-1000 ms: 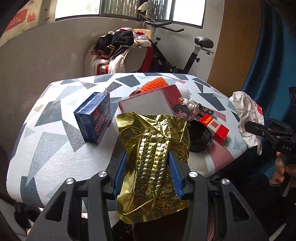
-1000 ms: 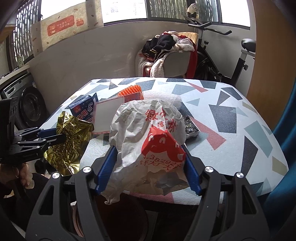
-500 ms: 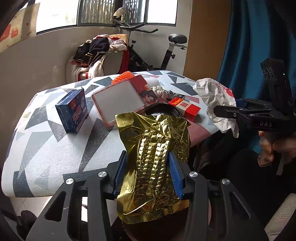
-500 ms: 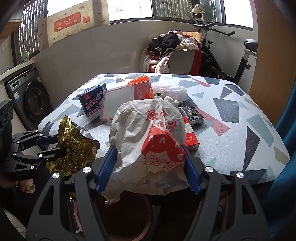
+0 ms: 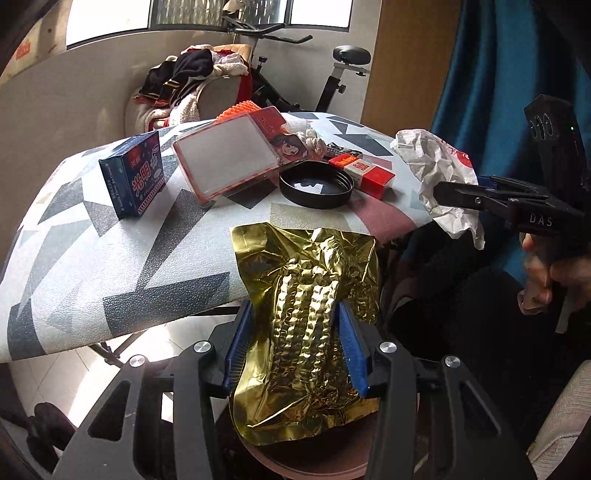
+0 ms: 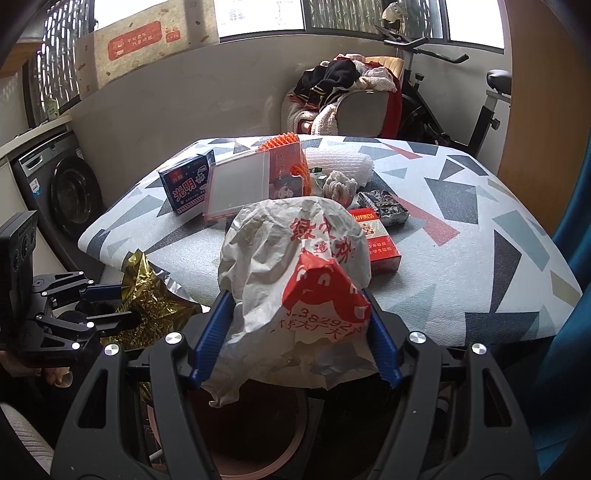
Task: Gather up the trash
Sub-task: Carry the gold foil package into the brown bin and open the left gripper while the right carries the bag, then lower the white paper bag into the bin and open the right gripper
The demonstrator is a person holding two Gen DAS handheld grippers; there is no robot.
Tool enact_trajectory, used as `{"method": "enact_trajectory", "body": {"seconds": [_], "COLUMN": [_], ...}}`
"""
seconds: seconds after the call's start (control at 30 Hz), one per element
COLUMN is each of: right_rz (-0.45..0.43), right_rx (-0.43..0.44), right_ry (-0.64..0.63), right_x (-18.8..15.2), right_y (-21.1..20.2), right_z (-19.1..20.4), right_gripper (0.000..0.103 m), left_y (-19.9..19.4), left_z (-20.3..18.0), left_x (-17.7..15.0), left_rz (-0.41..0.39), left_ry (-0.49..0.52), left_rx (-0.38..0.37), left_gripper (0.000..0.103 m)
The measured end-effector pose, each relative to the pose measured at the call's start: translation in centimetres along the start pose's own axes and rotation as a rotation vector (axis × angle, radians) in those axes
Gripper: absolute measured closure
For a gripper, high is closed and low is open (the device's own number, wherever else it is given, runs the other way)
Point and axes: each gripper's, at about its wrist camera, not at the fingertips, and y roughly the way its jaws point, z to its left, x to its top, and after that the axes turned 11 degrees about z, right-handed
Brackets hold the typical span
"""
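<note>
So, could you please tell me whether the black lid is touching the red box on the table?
Touching. The left wrist view shows the red box lying against the far right rim of the black lid, with no tablecloth visible between them.

Ahead of both grippers stands a table (image 6: 480,258) under a white cloth printed with grey, navy and red triangles. Behind it a curved, pale partition wall (image 6: 177,96) runs left to right, with barred windows (image 6: 258,14) above it letting in bright daylight. Beyond the far edge a chair (image 6: 362,107) is heaped with clothes, and an exercise bike (image 6: 484,107) stands to its right. A washing machine (image 6: 70,188) sits far left. A wooden panel (image 5: 402,59) and blue curtain (image 5: 491,74) close the right side. Pale floor tiles (image 5: 66,376) show below the table.
</note>
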Motion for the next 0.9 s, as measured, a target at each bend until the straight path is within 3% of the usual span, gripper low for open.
{"method": "enact_trajectory", "body": {"seconds": [0.27,0.43,0.63,0.77,0.9], "right_rz": [0.017,0.040,0.111,0.165,0.229], "right_rx": [0.014,0.028,0.071,0.107,0.116], "right_ry": [-0.005,-0.020,-0.063,-0.131,-0.176], "right_x": [-0.6,-1.4,-2.9,-3.4,-3.8], "right_y": [0.8,1.5,3.4,4.8,6.2], "right_z": [0.4,1.2,2.9,4.6,5.8], "right_gripper": [0.034,0.034,0.034,0.034,0.034], "left_y": [0.6,-0.4,-2.5,-3.4,-3.2], "left_z": [0.0,0.3,1.6,2.6,3.2], "left_x": [0.1,-0.1,-0.7,-1.2,-1.3], "left_rz": [0.016,-0.026,-0.110,-0.152,-0.144], "left_ry": [0.009,-0.018,-0.097,-0.155,-0.180], "left_rx": [-0.023,-0.016,0.048,0.088,0.106], "left_gripper": [0.054,0.037,0.019,0.014,0.014]}}
